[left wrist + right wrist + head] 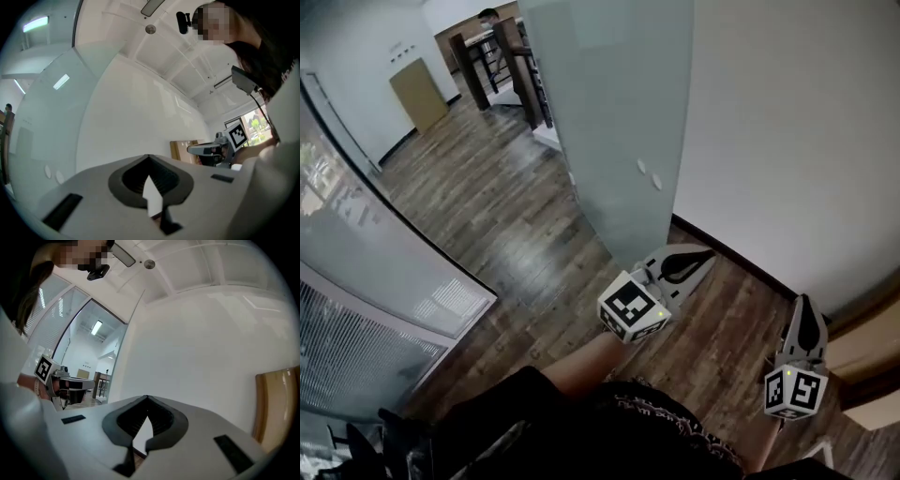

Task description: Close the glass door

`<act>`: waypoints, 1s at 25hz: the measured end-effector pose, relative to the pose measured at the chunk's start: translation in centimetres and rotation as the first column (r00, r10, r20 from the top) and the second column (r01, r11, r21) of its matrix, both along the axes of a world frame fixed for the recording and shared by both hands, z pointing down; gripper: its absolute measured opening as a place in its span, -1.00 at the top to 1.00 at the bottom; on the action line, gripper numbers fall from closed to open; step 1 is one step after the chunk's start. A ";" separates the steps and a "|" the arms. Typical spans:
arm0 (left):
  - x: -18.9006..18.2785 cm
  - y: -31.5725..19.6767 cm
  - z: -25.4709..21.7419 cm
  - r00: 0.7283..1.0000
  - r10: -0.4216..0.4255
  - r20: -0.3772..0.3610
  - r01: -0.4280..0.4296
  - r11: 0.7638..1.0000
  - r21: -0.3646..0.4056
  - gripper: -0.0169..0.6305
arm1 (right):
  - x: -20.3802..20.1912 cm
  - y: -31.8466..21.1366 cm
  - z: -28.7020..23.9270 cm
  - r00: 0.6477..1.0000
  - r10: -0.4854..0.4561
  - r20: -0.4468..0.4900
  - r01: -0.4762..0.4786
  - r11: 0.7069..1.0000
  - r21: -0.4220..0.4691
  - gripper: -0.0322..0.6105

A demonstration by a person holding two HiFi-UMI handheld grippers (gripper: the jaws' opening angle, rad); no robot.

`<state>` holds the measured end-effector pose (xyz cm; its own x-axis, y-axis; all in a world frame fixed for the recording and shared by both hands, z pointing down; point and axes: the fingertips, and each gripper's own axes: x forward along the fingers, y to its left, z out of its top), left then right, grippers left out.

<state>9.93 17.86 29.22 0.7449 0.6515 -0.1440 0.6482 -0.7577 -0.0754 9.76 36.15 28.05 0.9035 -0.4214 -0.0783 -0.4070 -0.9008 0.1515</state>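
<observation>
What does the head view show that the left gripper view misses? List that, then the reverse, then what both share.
Head view only: a frosted partition with blinds, and a cardboard panel leaning on the far wall. Left gripper view only: the ceiling with a lit lamp. Both: the glass door with its two round fittings, the white wall, the left tongs and the right tongs, both shut and empty.

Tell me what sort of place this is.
Most likely an office or similar commercial interior. The signs are the tall frosted glass door, the dark wood-plank floor, and the curved glass partition with slatted blinds along the left side.
</observation>
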 end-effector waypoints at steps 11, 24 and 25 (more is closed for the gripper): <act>8.9 -1.2 2.4 0.956 -0.291 0.033 0.290 0.957 0.023 0.94 | 14.7 -1.2 2.6 0.960 -0.280 0.014 0.279 0.960 0.020 0.90; 15.7 1.3 4.0 0.807 -0.582 0.097 0.581 0.813 0.041 0.94 | 26.4 -1.7 3.4 0.810 -0.584 0.056 0.583 0.812 0.018 0.90; 16.1 1.1 4.1 0.797 -0.595 0.103 0.594 0.803 0.039 0.94 | 26.9 -2.2 3.7 0.799 -0.597 0.064 0.597 0.802 0.023 0.90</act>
